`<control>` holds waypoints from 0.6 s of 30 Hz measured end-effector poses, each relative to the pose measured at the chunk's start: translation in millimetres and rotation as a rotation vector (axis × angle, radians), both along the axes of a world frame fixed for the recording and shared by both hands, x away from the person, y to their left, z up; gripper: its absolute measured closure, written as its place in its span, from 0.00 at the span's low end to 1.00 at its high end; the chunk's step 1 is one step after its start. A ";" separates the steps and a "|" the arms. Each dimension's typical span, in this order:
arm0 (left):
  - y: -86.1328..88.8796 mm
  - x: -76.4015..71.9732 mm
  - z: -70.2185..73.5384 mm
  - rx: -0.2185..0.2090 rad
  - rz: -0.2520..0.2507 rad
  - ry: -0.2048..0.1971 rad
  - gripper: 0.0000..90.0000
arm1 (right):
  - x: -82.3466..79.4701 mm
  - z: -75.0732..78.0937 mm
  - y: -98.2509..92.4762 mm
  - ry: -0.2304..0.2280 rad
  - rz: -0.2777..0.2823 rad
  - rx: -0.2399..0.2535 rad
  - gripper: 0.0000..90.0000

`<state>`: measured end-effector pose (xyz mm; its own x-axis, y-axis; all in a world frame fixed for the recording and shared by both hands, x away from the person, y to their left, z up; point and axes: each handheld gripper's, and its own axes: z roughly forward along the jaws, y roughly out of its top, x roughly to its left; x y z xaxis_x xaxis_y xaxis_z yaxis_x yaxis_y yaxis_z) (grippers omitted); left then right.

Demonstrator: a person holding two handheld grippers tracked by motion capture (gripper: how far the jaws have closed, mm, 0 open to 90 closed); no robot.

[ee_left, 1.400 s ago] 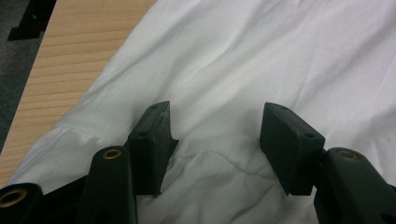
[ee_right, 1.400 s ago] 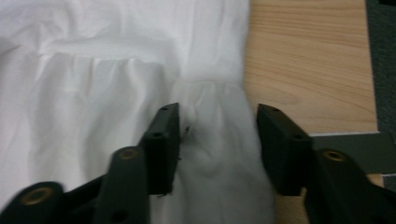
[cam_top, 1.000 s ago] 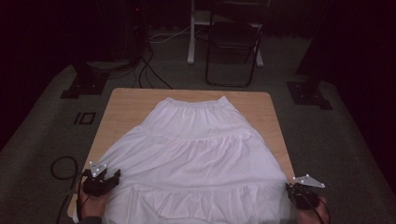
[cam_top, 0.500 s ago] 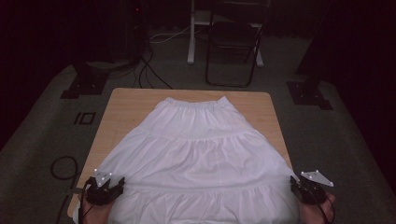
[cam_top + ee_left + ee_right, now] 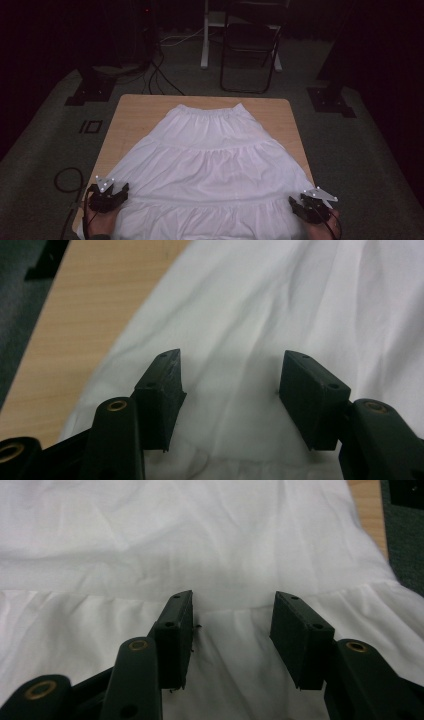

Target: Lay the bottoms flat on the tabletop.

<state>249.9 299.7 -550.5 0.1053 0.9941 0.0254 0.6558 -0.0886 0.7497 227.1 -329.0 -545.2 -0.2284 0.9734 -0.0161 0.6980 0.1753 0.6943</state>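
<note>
white skirt flat on counter; left gripper, right gripper fingers wide, empty. you pinch both hem corners evenly, single layer.

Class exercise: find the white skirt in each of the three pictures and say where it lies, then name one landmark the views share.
High view: the white skirt spreads over the table, waistband at the far end.
Left gripper view: skirt across centre and right, behind the open jaws.
Right gripper view: skirt across nearly the whole picture.
Shared landmark: the light wooden table, at the skirt's edge.
</note>
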 end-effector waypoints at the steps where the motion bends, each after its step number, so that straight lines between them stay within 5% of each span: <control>1: 2.8 -3.4 -0.1 -0.019 0.000 0.007 0.47 | -0.4 0.1 -1.1 0.002 -0.009 0.000 0.58; 7: 2.1 -15.1 0.6 -0.015 -0.003 0.019 0.47 | -6.7 -0.7 -14.3 0.000 -0.071 0.014 0.60; 18: 0.8 -21.9 1.8 -0.014 -0.007 0.032 0.47 | -9.4 -2.8 -16.7 -0.023 -0.072 0.021 0.62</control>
